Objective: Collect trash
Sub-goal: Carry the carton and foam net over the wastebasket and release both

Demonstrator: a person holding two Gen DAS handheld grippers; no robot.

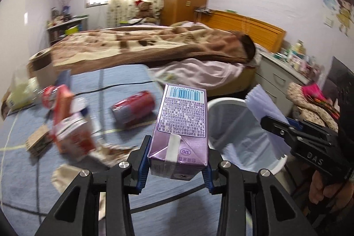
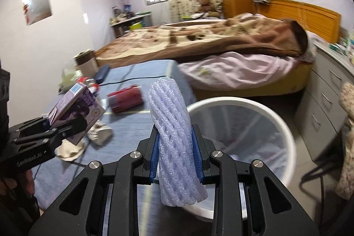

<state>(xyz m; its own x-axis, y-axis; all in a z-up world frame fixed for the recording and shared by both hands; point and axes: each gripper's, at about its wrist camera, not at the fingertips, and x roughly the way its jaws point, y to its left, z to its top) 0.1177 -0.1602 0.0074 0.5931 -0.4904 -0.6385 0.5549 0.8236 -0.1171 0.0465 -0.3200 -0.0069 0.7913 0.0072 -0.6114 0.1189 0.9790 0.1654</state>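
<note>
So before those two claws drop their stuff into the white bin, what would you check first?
1. Left gripper clamped on the purple carton: ok.
2. Right gripper clamped on the foam net sleeve: ok.
3. White bin open and lined with a bag: ok.
4. Sleeve over the bin's opening: cannot tell; it seems near the rim.
5. Carton over the bin's opening: not ok; it looks short of the rim, over the blue table.
6. Trash left on the table: not ok; a red can and a red carton remain.
</note>
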